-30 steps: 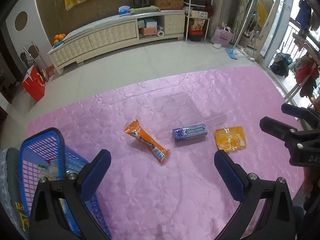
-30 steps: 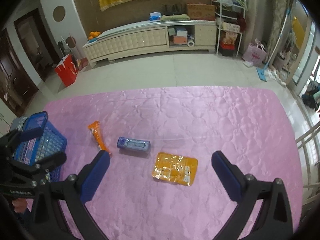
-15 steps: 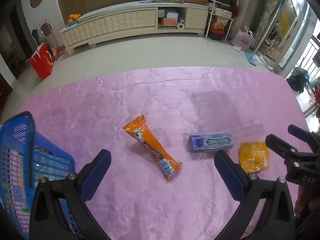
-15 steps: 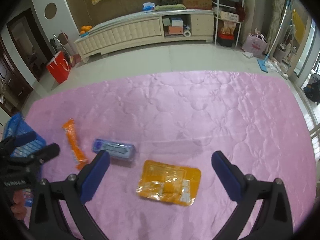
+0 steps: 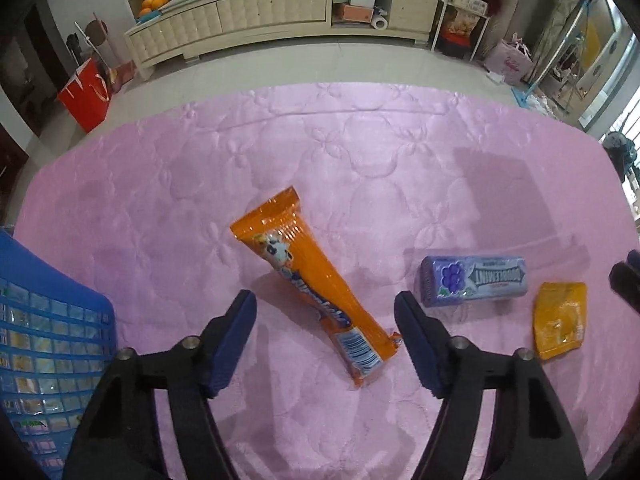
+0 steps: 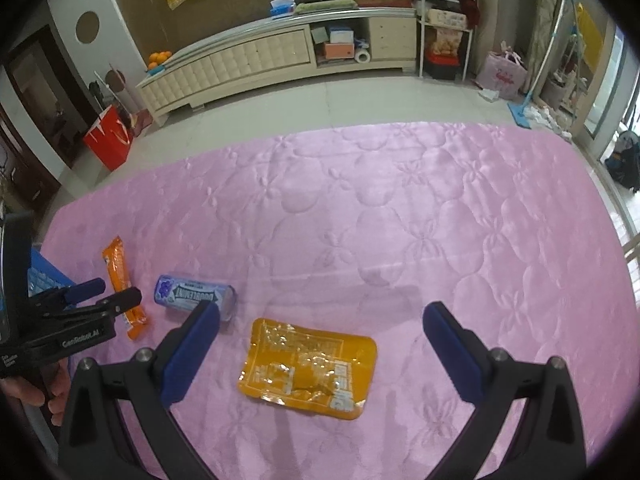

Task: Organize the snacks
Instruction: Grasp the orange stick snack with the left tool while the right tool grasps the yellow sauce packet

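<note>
Holding packets, blue basket (image 5: 48,344)

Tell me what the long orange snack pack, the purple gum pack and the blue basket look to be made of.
Long orange snack pack: glossy plastic film, by its sheen and crimped ends.
Purple gum pack: smooth printed wrap, perhaps paper or foil; unclear.
Blue basket: rigid moulded plastic, by its lattice wall.
</note>
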### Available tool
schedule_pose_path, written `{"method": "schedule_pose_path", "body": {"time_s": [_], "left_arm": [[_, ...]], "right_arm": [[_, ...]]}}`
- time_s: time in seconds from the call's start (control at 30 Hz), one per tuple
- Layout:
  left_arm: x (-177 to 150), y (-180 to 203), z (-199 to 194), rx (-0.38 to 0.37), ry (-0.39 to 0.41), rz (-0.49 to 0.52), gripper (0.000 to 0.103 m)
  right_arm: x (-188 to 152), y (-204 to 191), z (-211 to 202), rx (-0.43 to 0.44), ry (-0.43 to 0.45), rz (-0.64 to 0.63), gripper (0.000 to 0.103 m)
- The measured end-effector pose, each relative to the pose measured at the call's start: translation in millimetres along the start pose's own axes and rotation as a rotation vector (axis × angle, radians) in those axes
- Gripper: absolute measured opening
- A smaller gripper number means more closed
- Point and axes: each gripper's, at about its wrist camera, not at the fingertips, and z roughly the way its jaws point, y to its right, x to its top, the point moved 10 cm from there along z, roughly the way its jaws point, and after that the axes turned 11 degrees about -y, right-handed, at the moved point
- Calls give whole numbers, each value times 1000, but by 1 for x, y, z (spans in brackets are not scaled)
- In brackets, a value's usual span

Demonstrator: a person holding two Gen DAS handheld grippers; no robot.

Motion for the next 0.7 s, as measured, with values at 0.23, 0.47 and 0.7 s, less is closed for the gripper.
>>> {"method": "schedule_pose_path", "body": {"time_s": [0.23, 0.47, 0.7], "left_arm": [[-8, 5, 3, -41, -20, 0, 30], [-29, 17, -23, -97, 26, 29, 15], [-55, 22, -35, -124, 29, 58, 15]], "right_arm": [[0, 11, 3, -26, -8, 14, 103], [-12, 17, 25, 31, -123, 56, 103], [-23, 4, 35, 75, -191, 59, 103]]}}
